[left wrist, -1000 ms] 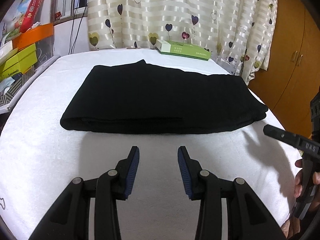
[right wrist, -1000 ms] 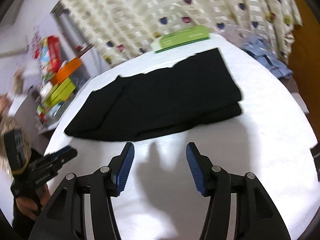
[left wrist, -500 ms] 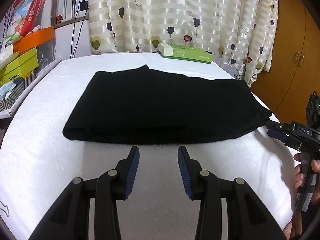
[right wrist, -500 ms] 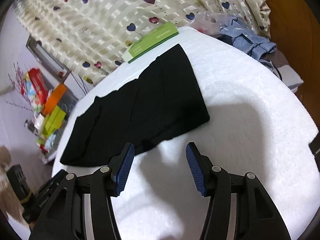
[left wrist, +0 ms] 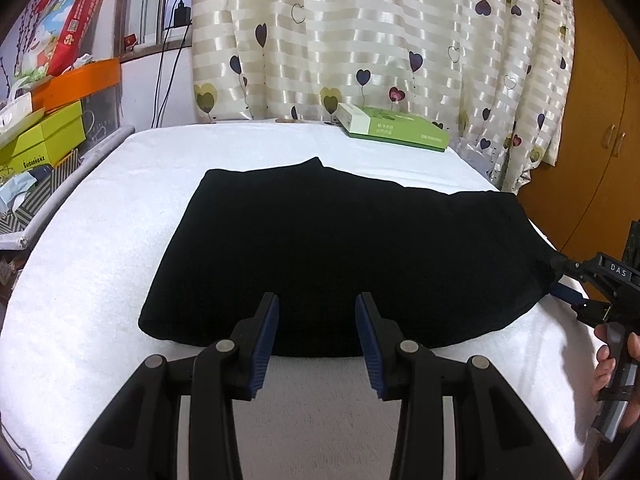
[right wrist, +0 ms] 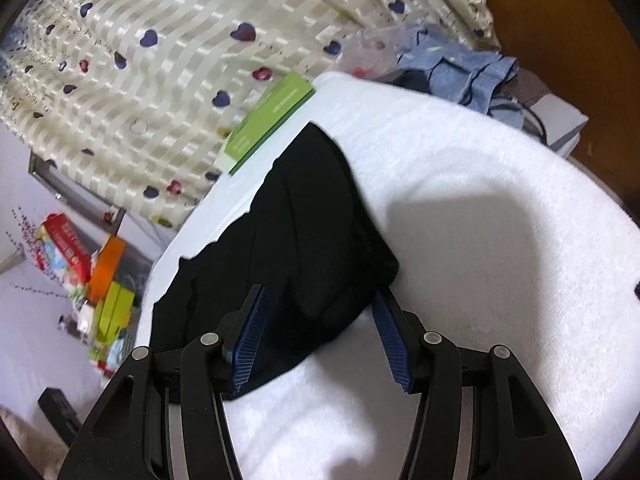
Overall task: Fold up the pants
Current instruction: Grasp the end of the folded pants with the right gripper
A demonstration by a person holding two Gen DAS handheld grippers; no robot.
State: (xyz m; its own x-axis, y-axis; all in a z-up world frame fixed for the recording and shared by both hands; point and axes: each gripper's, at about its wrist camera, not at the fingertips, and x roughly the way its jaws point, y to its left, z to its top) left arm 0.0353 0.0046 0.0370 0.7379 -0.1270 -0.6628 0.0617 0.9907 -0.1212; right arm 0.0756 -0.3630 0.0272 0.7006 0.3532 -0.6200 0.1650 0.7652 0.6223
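Both tongs, left [left wrist: 317,320] and right [right wrist: 320,312], moved in, spread, straddling soft, limp black pants [left wrist: 352,252]; we'd pinch all layers at the right-end corner.

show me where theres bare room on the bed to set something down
Free: the white cover left of the black pants, the strip behind them up to the green box, and the near strip. Crowded: the pants' right end, where the right gripper straddles a corner.

Both grippers have closed in on the pants [left wrist: 340,256].
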